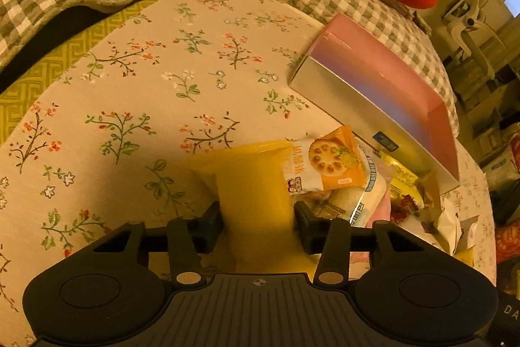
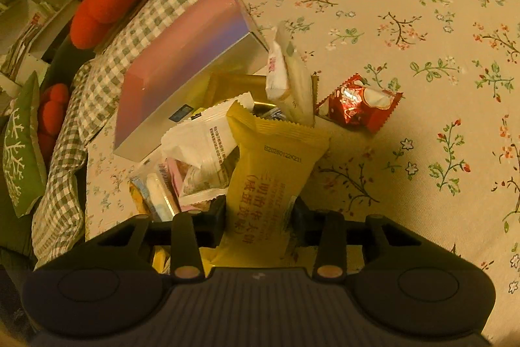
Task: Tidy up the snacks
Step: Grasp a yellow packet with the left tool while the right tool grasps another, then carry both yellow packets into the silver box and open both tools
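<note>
My left tongs (image 1: pixel 256 217) are clamped on a plain yellow snack packet (image 1: pixel 250 184), holding it above the bed with the floral sheet (image 1: pixel 146 80). Just past it lies an orange-and-white packet printed with a lotus-root slice (image 1: pixel 325 166), resting on the heap of mixed snack packets (image 1: pixel 383 194). My right tongs (image 2: pixel 260 217) are clamped on a yellow crimped packet with brown printed characters (image 2: pixel 273 171), raised over that same heap (image 2: pixel 195 158). A red foil-wrapped snack (image 2: pixel 359 106) lies on the sheet (image 2: pixel 422 54) just beside the pile. An open pink box with silver sides (image 2: pixel 182 60) sits behind the heap, toward the bed's edge with the grey checked blanket (image 2: pixel 97 80).
</note>
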The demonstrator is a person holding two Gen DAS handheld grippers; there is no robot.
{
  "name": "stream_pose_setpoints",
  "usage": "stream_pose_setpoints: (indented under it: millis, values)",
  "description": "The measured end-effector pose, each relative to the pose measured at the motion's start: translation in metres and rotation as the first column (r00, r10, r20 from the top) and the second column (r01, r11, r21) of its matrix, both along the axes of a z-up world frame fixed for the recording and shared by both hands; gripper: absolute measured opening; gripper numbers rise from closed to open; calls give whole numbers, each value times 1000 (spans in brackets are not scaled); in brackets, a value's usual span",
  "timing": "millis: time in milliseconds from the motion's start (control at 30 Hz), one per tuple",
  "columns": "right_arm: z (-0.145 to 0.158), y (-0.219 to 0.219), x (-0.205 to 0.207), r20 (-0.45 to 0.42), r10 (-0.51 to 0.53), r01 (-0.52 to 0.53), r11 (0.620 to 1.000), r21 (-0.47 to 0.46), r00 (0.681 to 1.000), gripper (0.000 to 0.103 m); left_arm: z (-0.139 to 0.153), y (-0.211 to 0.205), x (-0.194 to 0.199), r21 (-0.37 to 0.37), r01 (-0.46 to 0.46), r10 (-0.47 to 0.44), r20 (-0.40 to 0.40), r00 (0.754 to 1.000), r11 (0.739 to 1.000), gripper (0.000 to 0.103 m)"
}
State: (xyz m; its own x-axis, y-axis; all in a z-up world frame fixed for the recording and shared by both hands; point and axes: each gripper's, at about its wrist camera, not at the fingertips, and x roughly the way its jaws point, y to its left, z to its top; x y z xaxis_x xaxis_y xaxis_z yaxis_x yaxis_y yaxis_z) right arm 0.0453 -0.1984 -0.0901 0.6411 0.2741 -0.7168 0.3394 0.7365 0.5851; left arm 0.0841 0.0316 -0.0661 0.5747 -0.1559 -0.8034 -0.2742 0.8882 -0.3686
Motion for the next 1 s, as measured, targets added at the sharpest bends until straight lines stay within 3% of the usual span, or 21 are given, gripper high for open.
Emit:
stream_pose_setpoints:
  millis: [367, 567, 733, 900, 1000]
  values:
    - [3, -7, -10, 52, 5, -6, 1000, 9, 999, 36, 7, 16, -11, -63, -5, 5, 5, 1000, 998, 38]
    - [20, -7, -19, 136, 11, 1, 996, -88, 991, 36, 33, 19, -18, 6, -18, 17, 118, 993, 1000, 37]
    - [35, -12, -8, 225, 30, 4, 989, -149, 974, 36, 63, 23, -9, 42, -3, -7, 229, 973, 999, 37]
    - [58, -23, 32, 314, 61, -4, 983, -181, 947, 36, 92, 8, 32, 67, 65, -83, 317, 945, 996, 37]
    - [60, -19, 67, 345, 97, -3, 965, -261, 934, 36, 100, -8, 65, 116, 97, -134, 377, 916, 988, 38]
